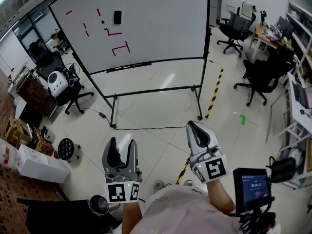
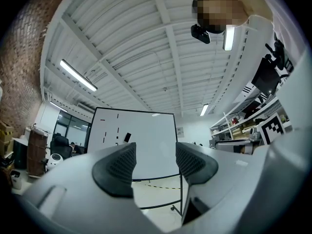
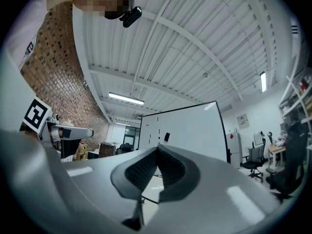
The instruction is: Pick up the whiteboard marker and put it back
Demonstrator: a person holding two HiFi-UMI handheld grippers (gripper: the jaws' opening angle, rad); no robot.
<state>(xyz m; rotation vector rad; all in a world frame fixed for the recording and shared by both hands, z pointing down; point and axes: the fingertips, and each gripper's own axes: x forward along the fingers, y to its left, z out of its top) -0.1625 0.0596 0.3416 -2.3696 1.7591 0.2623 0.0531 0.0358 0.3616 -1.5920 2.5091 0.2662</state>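
Observation:
A wheeled whiteboard [image 1: 146,23] with short red strokes stands some way ahead. A black eraser [image 1: 117,17] sticks to it near the top. Small dark items lie on its tray ledge [image 1: 127,67]; I cannot make out a marker among them. My left gripper [image 1: 123,147] is held low in front of me, open, with nothing between its fingers. My right gripper [image 1: 195,128] is beside it, shut and empty. The left gripper view looks between the parted pads [image 2: 117,167] at the whiteboard [image 2: 146,140]. The right gripper view shows the right gripper [image 3: 157,155] with pads together and the whiteboard [image 3: 195,130] beyond.
Black office chairs [image 1: 234,26] [image 1: 261,79] and desks stand at the right. Yellow-black tape [image 1: 214,91] runs along the floor past the board's right leg. At the left are a white machine [image 1: 57,84], a black stool [image 1: 66,148] and boxes [image 1: 36,165]. A small screen [image 1: 251,189] sits at my lower right.

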